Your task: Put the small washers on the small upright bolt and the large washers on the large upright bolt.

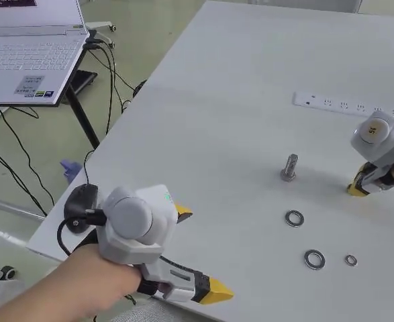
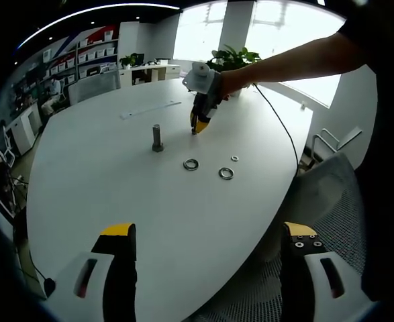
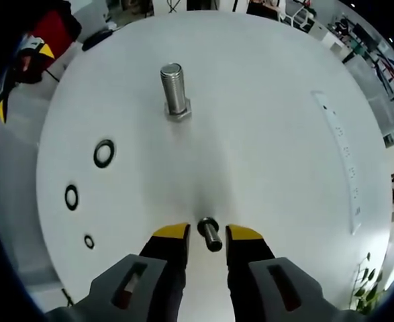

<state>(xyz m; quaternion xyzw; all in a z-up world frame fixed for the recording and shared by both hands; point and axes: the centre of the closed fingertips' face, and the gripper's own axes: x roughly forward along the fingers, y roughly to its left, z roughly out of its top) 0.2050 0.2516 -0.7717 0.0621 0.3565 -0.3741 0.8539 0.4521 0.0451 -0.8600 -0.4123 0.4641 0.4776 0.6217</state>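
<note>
Step in hand: fixing up the small bolt, no washer threaded yet. Right hand-held gripper (image 1: 359, 188) points down at the desk (image 1: 237, 100), at 3 o'clock of the large bolt (image 1: 289, 168) in the head view. In the right gripper view the small bolt (image 3: 209, 235) sits between its jaws, which are slightly parted, with a slim gap on each side, so released rather than clamped on it. Whether the small bolt stands truly upright I cannot tell from this angle. Left hand-held gripper (image 1: 200, 251) hangs at the near desk edge, jaws wide apart, holding nothing. The large bolt stands upright on its head, bare. Two large washers (image 1: 294, 218), (image 1: 314, 259) lie flat at 6 o'clock of it, and the small washer (image 1: 351, 260) lies at 3 o'clock of the nearer large one. A power strip (image 1: 344, 105) lies at 12 o'clock. Next move, as I judge it: back the right jaws off without knocking the small bolt, then pinch a flat washer by its rim, a thin, slippery grip
</note>
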